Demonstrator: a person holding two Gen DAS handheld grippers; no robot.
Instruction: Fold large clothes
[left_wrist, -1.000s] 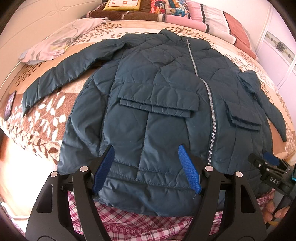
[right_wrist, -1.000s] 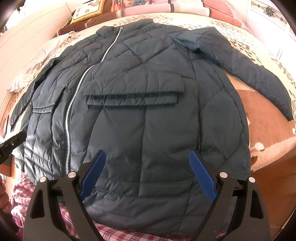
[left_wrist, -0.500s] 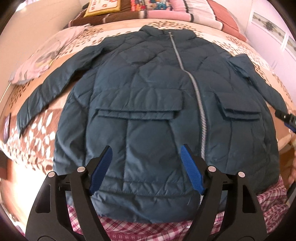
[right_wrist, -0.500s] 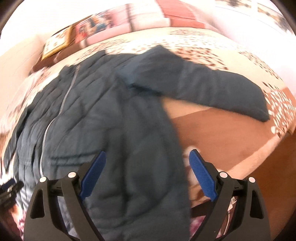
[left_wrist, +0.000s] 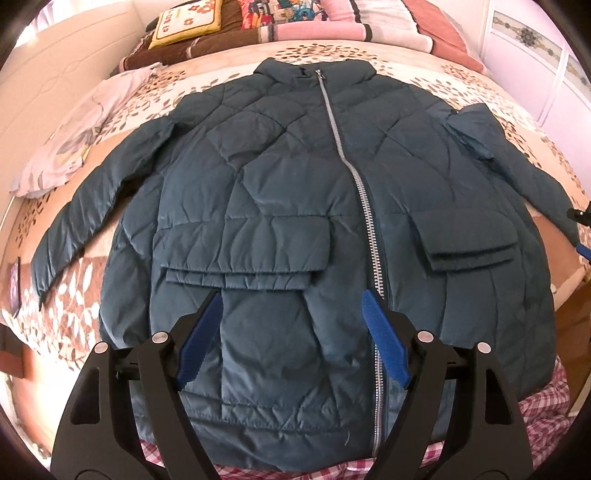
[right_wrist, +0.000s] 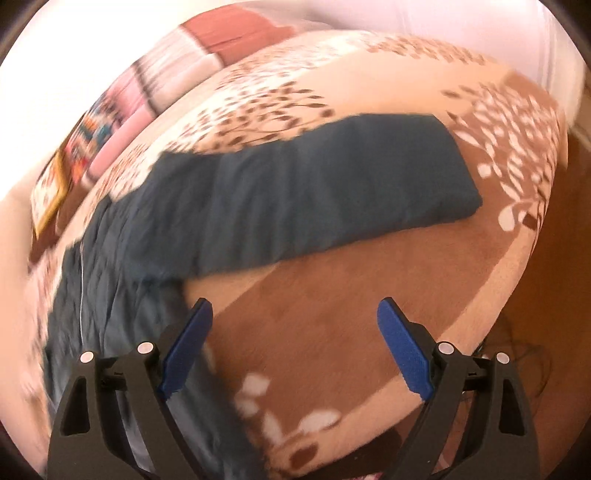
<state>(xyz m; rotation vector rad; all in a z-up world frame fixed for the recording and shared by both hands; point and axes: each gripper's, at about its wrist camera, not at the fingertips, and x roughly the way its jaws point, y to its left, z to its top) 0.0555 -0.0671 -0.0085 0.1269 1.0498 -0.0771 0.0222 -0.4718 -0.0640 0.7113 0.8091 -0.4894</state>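
A dark teal quilted jacket (left_wrist: 280, 206) lies flat, front up and zipped, on the bed, both sleeves spread out. My left gripper (left_wrist: 291, 332) is open and empty, hovering above the jacket's lower front near the hem. In the right wrist view the jacket's right sleeve (right_wrist: 314, 188) lies across the bedspread, its cuff at the right. My right gripper (right_wrist: 295, 347) is open and empty above bare bedspread just short of that sleeve. The right gripper's tip also shows at the far right edge of the left wrist view (left_wrist: 581, 232).
The floral beige and brown bedspread (left_wrist: 66, 306) covers the bed. A pale garment (left_wrist: 74, 140) lies at the left. Pillows and folded blankets (left_wrist: 280, 22) line the headboard. A red checked cloth (left_wrist: 546, 406) lies under the hem. The bed edge (right_wrist: 517, 295) drops off at the right.
My right gripper has swung right, from over the jacket body to the right sleeve. My left gripper has shifted to centre on the jacket front. Both stayed open.
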